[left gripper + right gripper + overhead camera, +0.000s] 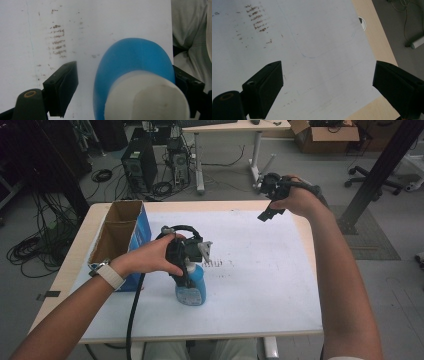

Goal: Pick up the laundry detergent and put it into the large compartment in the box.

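The left gripper hangs over a blue bottle standing on the white sheet just beside the open cardboard box, its spread jaws straddling the white cap without clamping, while the right gripper gapes empty above the table's far corner.

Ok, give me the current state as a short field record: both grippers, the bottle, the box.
left gripper: open, jaws either side of the bottle's white cap, not closed on it
bottle: blue, upright on the white sheet
right gripper: open, nothing between its jaws, held above the table's far right part
cardboard box: open-topped, left side of the table
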